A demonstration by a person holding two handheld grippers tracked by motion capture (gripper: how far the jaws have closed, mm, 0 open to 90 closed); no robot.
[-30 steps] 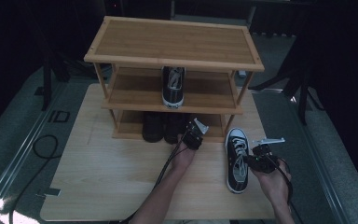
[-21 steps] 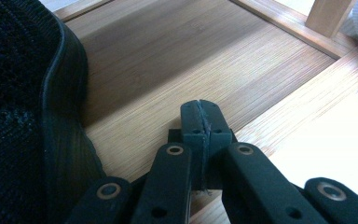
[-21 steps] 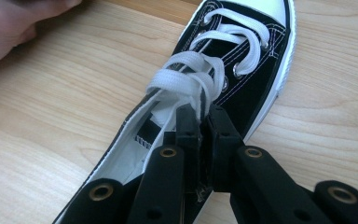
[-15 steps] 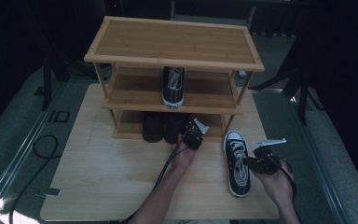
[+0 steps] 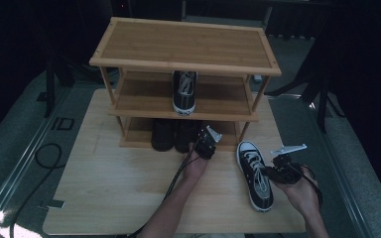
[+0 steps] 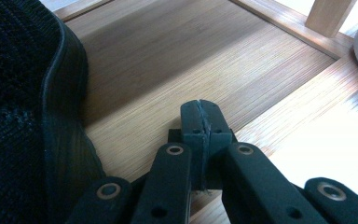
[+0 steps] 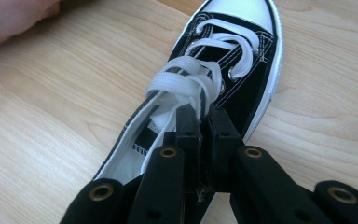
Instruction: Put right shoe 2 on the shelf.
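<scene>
Sneaker point(image 5: 255, 174) placement onto the shoe rack point(image 5: 184, 49) looks to be the step in hand. That black-and-white canvas shoe lies on the tabletop point(image 5: 114, 193) just right of the rack's front right leg, toe toward the rack and heel toward the person. The right hand-held gripper point(image 5: 273, 172) sits at the shoe's right side near its opening; in the right gripper view its jaws are pressed together over the tongue and the knotted white laces point(image 7: 186, 81), seemingly pinching the upper there, though the exact bit caught between the pads is hidden.

The left hand-held gripper point(image 5: 206, 144) rests at the front edge of the bottom shelf point(image 6: 168, 70), jaws closed with nothing between them, right beside a dark shoe point(image 6: 23, 107).

Judging from this, the next move calls for lifting the sneaker by its tongue, keeping the toe from drooping, and steering it past the rack's leg into an open spot.

As for what the rack holds: the top board is bare; the middle shelf carries one matching sneaker point(image 5: 184, 91), toe pointing out toward the person, with room beside it; the bottom shelf holds two dark shoes point(image 5: 173, 135) side by side left of centre.
</scene>
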